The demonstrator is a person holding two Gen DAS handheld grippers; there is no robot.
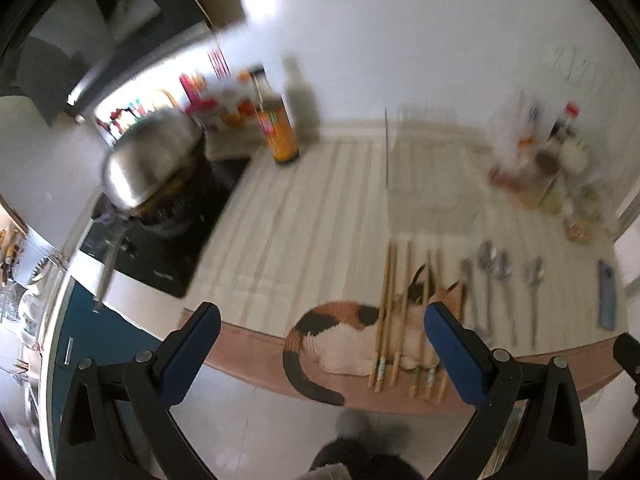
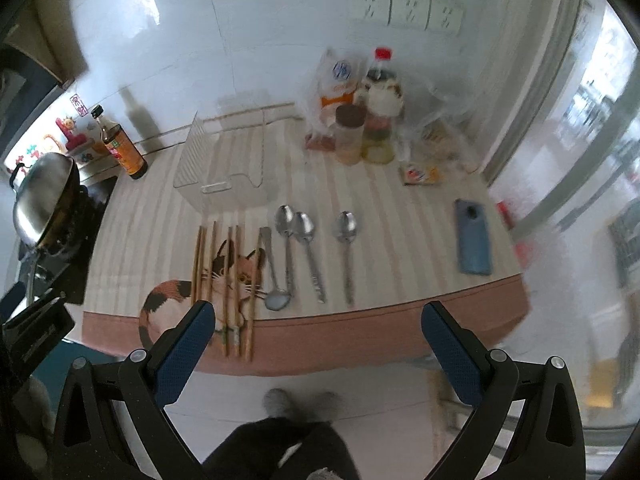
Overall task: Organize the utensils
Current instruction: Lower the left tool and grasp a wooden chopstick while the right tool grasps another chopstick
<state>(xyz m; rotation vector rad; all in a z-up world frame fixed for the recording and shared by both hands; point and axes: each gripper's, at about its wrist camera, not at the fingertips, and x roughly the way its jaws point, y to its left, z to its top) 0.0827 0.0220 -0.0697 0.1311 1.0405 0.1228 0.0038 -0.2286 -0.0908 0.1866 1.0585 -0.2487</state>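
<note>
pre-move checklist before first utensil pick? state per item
1. Left gripper open, empty: ok.
2. Right gripper open, empty: ok.
3. Clear rack upright behind the utensils, nothing seen inside: ok.
4. Chopsticks lying side by side, ends over the counter edge: ok.
5. Spoons separated: not ok, two bowls touch; the third lies apart.
6. Phone clear of the utensils: ok.

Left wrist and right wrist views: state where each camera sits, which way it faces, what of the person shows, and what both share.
Left wrist: on the left gripper, off the counter's front edge, facing the wall over the chopsticks; open jaws, dark legs below.
Right wrist: on the right gripper, further right, facing the spoons and clear rack; open jaws, legs, grey socks.
Shared: chopsticks, spoons, cat-print mat, wok lid, sauce bottle, blue phone.
</note>
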